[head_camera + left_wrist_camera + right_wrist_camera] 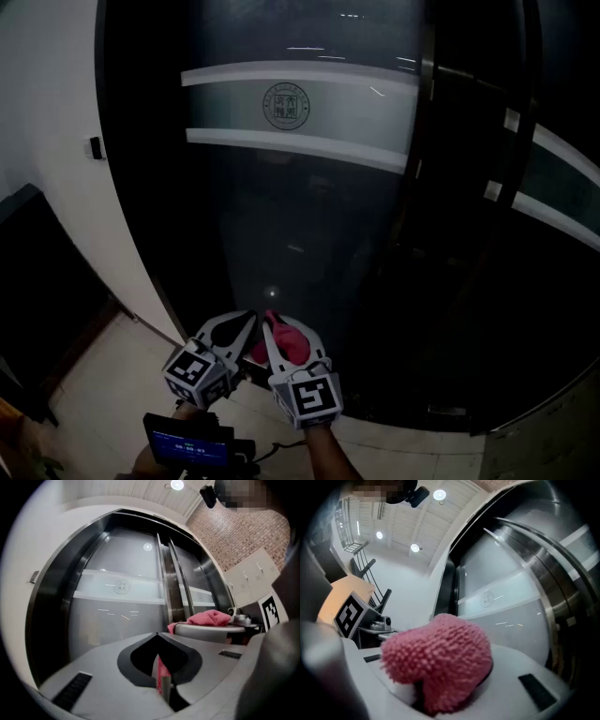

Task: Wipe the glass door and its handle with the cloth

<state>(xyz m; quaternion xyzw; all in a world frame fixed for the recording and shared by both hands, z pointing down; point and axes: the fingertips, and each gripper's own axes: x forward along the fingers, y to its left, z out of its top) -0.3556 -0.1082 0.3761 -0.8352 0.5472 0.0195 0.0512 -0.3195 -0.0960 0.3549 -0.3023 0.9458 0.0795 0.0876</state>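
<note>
Head view: left gripper (242,326) and right gripper (286,334) both clamp the pink cloth (292,349) low before the glass door (300,216); wiping it and the handle (419,187) seemingly remains.

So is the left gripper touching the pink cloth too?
Touching. The left gripper view shows a strip of the pink cloth pinched between the shut jaws of the left gripper.

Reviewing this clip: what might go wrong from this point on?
1. The left gripper pinches only a thin sliver of the cloth, which may slip free when wiping begins.
2. The cloth sits bunched in the right gripper, so little fabric may meet the glass door, leaving streaks.
</note>
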